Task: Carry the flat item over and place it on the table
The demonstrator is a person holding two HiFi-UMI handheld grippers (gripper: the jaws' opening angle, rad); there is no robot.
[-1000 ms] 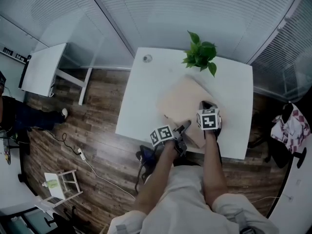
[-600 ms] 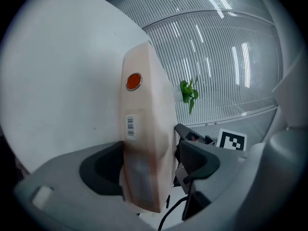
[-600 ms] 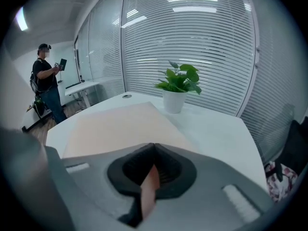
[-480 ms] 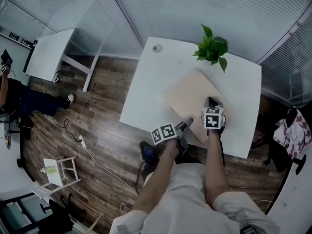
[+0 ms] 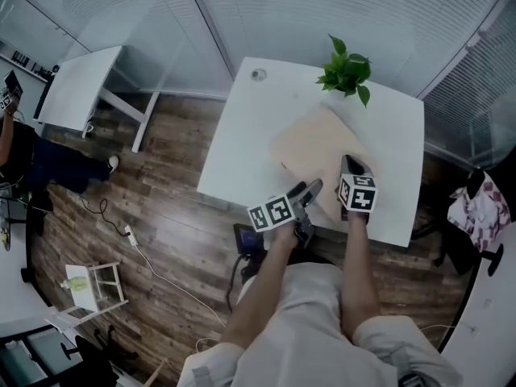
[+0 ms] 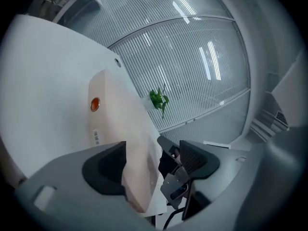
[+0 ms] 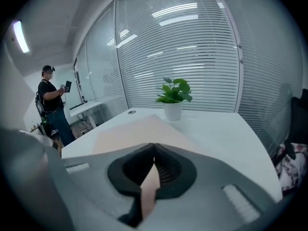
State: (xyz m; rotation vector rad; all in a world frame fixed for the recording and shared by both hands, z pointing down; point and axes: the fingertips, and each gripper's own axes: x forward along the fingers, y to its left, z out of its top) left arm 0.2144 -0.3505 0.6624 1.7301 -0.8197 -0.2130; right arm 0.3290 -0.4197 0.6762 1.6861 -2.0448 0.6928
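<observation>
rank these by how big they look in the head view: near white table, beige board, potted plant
1. near white table, largest
2. beige board
3. potted plant, smallest, though it's farthest from the camera

A potted plant (image 5: 345, 68) blocks the far edge of the table (image 5: 234, 151) (its left half lies bare).

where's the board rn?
Head view, centre-right: the beige board is over the white table, just this side of the potted plant, near edge clamped in the jaws of the right gripper.
</observation>
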